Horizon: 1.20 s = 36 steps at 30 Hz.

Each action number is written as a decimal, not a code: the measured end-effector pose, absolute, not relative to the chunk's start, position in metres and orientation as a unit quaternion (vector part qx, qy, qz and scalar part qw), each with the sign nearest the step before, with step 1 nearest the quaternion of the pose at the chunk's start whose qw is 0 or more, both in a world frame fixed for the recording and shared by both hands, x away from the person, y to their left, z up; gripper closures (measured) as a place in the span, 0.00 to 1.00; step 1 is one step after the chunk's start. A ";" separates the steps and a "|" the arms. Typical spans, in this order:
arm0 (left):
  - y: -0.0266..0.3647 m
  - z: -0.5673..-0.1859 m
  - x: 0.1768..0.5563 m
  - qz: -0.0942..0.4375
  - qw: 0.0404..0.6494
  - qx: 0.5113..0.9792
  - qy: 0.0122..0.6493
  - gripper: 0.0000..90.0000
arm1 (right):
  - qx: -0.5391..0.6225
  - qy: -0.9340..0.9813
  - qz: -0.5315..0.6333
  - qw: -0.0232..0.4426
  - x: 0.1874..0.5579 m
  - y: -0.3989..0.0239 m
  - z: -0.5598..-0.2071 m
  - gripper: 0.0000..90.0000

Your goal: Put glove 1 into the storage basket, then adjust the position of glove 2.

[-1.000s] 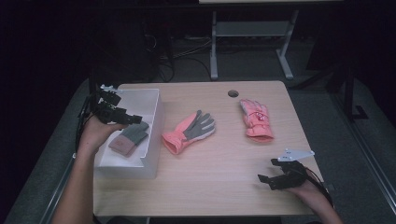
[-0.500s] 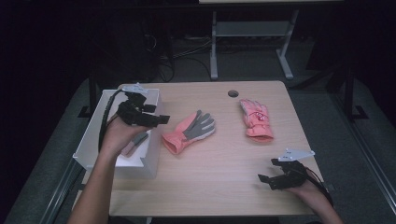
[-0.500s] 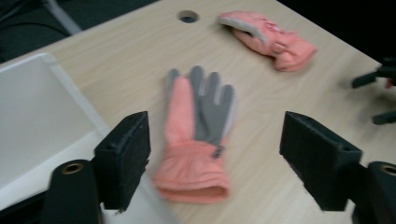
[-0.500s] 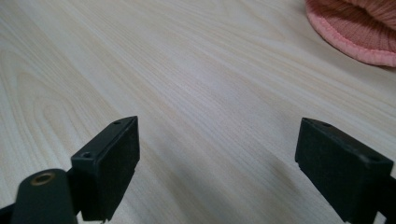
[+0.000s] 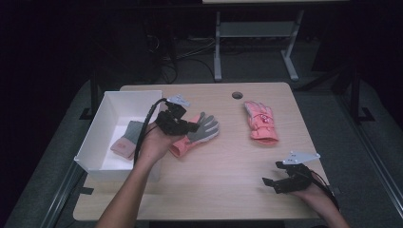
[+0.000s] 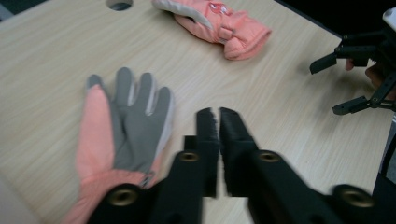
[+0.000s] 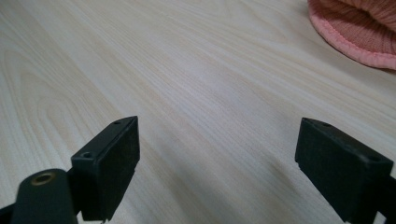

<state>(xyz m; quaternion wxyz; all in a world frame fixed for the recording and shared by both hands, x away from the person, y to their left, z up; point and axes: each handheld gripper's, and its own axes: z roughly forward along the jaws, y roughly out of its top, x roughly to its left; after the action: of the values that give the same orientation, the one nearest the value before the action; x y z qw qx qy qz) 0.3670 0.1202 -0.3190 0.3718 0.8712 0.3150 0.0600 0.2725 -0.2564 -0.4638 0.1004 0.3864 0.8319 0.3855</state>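
— Two gloves lie out on the bench (image 5: 223,161), is that right? What do you see, biggest thing first?

— Yes. The bench is pale wood with a round hole (image 5: 237,95) near its far edge. On its left side, behind my left jaws, sits a white box (image 5: 105,110) with a third glove (image 5: 127,140) lying inside, grey at the fingers and pink at the cuff.

— And the gloves on the wood?

— A pink and grey glove (image 6: 126,126) lies palm up just left of and beyond my left jaws, fingers pointing away from me, its cuff nearest the jaws. A pink glove (image 6: 219,25) lies well beyond the jaws, near the hole, with a strap across its back.

— How do your jaws stand?

— My left gripper (image 6: 218,122) has its jaws pressed together with nothing between them, hovering just beside the pink and grey glove's cuff; I cannot tell whether they touch it. My right gripper (image 7: 217,154) rests low over bare wood at the near right of the bench, jaws wide apart and holding nothing. Ahead of them and to the right, a ribbed pink cuff (image 7: 355,28) shows at the edge of the right gripper view.
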 end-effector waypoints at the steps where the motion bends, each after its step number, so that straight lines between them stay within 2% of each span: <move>1: 0.116 -0.322 0.368 0.059 0.365 0.875 0.312 1.00 | 0.386 0.832 0.385 0.100 0.272 -0.256 -0.464 0.15; 11: 0.096 -0.359 0.383 0.074 0.344 0.876 0.330 1.00 | 0.383 0.834 0.386 0.098 0.273 -0.255 -0.464 0.15; 25: 0.103 -0.395 0.421 0.116 0.321 0.855 0.390 1.00 | 0.374 0.839 0.384 0.094 0.275 -0.252 -0.465 0.15; 36: 0.108 -0.417 0.438 0.138 0.285 0.855 0.410 1.00 | 0.371 0.840 0.386 0.093 0.275 -0.252 -0.466 0.15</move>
<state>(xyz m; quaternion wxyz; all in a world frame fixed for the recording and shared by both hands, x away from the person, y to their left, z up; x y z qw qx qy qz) 0.4377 0.1083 -0.4169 0.2854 0.8553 0.4098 0.1378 0.2753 -0.2525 -0.4660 0.0934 0.3711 0.8395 0.3857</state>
